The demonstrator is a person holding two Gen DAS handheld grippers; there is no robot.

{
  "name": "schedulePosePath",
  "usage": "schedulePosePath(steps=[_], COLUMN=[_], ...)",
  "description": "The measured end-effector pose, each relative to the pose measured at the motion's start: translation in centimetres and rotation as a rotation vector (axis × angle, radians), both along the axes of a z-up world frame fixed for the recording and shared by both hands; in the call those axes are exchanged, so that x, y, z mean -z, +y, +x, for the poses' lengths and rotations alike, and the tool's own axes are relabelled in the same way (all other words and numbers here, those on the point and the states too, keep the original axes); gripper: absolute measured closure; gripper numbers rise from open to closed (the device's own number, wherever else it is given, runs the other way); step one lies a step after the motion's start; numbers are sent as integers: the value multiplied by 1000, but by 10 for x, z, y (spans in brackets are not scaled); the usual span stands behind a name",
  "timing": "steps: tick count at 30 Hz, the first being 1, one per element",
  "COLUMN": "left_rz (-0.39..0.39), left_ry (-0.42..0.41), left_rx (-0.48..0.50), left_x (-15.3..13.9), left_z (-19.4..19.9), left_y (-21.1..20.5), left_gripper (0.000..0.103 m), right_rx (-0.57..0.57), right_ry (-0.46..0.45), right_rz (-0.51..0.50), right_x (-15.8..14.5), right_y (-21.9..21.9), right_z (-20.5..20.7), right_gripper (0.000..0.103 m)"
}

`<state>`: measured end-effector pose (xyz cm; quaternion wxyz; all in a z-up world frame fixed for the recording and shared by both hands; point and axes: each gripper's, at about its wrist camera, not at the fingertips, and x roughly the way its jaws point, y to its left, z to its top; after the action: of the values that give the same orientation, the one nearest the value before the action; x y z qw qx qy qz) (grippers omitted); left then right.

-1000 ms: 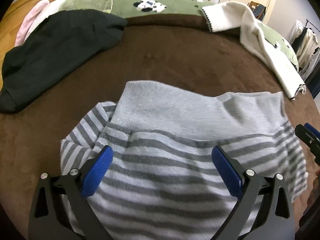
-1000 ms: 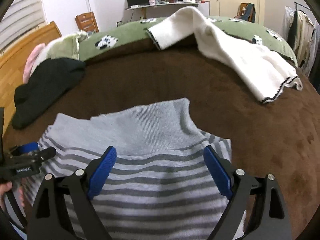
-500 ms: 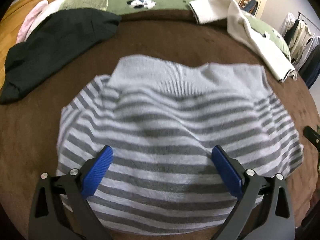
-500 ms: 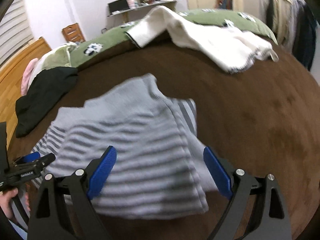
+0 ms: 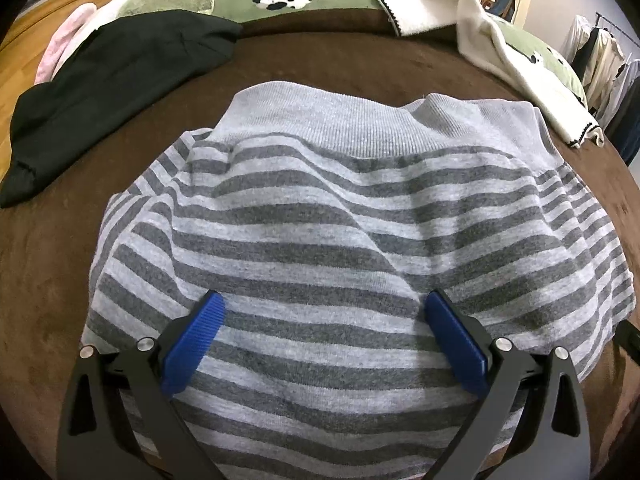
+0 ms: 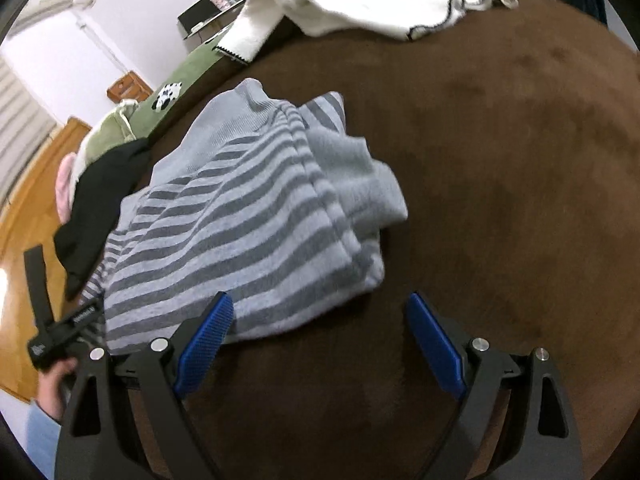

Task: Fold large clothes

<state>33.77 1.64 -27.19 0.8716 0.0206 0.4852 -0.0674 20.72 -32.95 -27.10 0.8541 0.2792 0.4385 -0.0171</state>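
A grey striped sweater [image 5: 320,216] lies folded in a thick bundle on the brown blanket [image 5: 52,264], its plain ribbed band at the far edge. My left gripper [image 5: 324,310] hovers over its near half, jaws wide apart with nothing pressed between the blue pads. In the right wrist view the same sweater [image 6: 248,224] lies tilted to the left, and my right gripper [image 6: 320,308] stands open at its near right corner, above bare blanket [image 6: 500,200]. The left gripper's body [image 6: 60,336] and a hand show at the lower left there.
A black garment [image 5: 108,80] lies at the far left of the bed and a white knit [image 5: 492,44] at the far right. Green pillows [image 5: 280,0] line the back. A wooden floor [image 6: 24,232] shows beyond the bed's left edge.
Both grippers pulled back toward the near edge of the sweater. The right one rolled and shifted right off the bundle, so the sweater now appears tilted and to its left.
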Motion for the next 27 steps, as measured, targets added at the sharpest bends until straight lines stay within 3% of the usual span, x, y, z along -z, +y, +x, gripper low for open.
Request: schedulePosePath(steps=[11,17,20,22,27], left_rz=[10,23,28,30,35], left_ry=[-9,14,23,22,25], left_rx=[2,3,6,4,2], left_x=[1,1,0,0,0], left_z=[-4,0,3,3,5], left_y=[1,-1,-2,-3,-3], left_gripper=[5,5,5,5,5], right_rx=[37,101,120,133,124], right_ry=[-54,-96,-87,-101,-169], right_rz=[120,192,154,141,140], right_x=[3,4,6,6,-4], right_y=[-1,-3,0,2,2], right_z=[20,45,52,51,42], right_gripper=[15,24,37,55,81])
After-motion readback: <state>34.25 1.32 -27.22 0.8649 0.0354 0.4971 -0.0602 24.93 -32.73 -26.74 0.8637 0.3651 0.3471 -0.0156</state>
